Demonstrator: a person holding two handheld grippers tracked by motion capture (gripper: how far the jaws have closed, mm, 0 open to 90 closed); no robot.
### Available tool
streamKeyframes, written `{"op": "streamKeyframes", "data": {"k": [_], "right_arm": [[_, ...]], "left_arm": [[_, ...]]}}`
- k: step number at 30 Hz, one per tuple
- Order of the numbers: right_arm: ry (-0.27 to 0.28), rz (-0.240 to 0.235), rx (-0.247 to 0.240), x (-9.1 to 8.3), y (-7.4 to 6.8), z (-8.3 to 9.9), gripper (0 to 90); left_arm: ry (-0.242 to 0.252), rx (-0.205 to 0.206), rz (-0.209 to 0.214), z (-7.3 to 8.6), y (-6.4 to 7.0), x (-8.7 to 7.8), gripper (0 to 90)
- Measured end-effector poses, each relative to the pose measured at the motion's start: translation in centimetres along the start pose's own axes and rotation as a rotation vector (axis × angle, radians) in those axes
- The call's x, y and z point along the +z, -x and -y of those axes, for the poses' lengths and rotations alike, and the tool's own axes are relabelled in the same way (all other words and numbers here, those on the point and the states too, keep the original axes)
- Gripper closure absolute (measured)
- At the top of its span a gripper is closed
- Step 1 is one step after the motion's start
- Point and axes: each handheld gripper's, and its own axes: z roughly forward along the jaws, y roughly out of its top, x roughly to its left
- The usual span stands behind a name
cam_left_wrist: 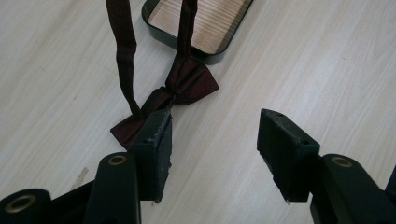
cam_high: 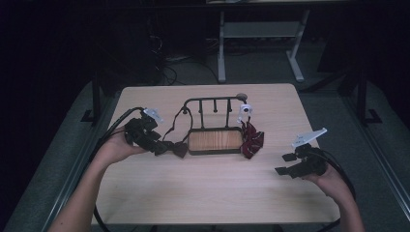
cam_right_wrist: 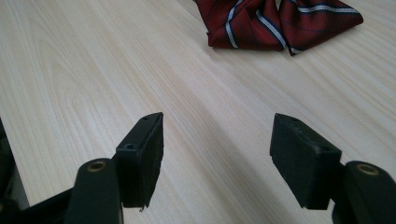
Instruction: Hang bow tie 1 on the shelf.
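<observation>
High view: left gripper [cam_high: 162, 146] sits at about 9 o'clock of the tray stand [cam_high: 215, 140], jaws spread, nothing pinched. Dark maroon bow tie [cam_high: 179, 148] lies flat on the table [cam_high: 212, 193] just off the tray's left end, strap [cam_high: 181, 116] running up to the stand's rail. Left gripper view: bow tie [cam_left_wrist: 180, 91] is at 11 o'clock ahead of the jaws, one wing tip touching or hidden behind the left pad; can't tell if it's under it. Strap loops [cam_left_wrist: 122, 51] rise toward 12.

Right gripper [cam_high: 290, 164] hovers at roughly 4 o'clock of the tray, well apart from it, jaws also spread and empty. Right gripper view: striped tie [cam_right_wrist: 280, 21] lies near 1 o'clock, far ahead.

Risks, as I judge them:
- Jaws sit off to the side of the bow; closing now would likely catch only a wing edge, which could slip out.
- Thin fabric flat on wood: pads may scrape the table and miss.
- Strap is hooked on the rail; pulling the bow away could drag or tip the light stand, or snag.
- Grabbing a strap instead of the knot leaves the bow dangling.
- Right gripper is too far off to steady the stand.
</observation>
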Motion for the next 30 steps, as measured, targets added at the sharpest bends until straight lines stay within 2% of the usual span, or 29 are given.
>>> {"op": "streamKeyframes", "data": {"k": [13,20,25,30], "right_arm": [[-0.006,0.0,0.0,0.2,0.0,0.0,34.9],[-0.012,0.0,0.001,0.3,0.0,0.0,34.9],[-0.012,0.001,0.0,0.3,0.0,0.0,34.9],[-0.014,-0.001,-0.007,0.4,0.0,-0.1,35.1]], "left_arm": [[0.023,-0.02,0.005,1.8,0.6,0.6,40.6],[0.024,-0.03,0.013,3.3,0.9,1.7,39.5],[0.026,-0.04,-0.002,3.9,1.1,2.2,38.5],[0.052,-0.053,-0.002,4.7,1.5,2.7,38.2]]}}
